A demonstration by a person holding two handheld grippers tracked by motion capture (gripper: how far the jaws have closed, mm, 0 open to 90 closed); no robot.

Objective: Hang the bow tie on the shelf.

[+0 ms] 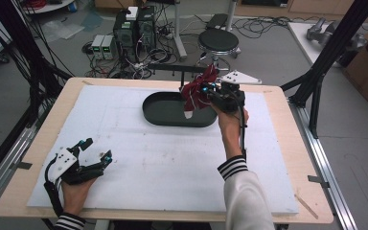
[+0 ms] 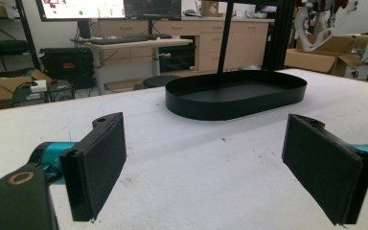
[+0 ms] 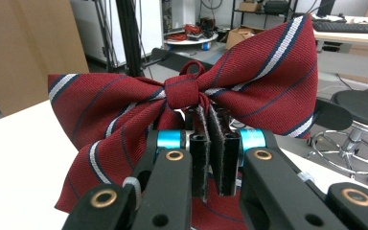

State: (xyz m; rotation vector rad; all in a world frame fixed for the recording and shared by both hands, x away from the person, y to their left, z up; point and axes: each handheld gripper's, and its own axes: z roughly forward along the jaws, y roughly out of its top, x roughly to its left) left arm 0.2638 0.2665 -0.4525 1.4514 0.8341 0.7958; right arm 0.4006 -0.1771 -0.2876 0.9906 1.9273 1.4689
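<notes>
High view: my right gripper [image 1: 206,92] carries the red striped bow tie [image 1: 197,91] above the black oval tray [image 1: 160,115]. Left gripper view: fingers [image 2: 96,165] spread, idle on the white surface [image 2: 211,158]. Right gripper view: fingers pinch the knot; next, I judge, lower and release.

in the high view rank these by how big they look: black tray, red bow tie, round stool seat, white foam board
1. white foam board
2. black tray
3. round stool seat and red bow tie: too close to rank, and the bow tie is raised nearer the camera.
</notes>
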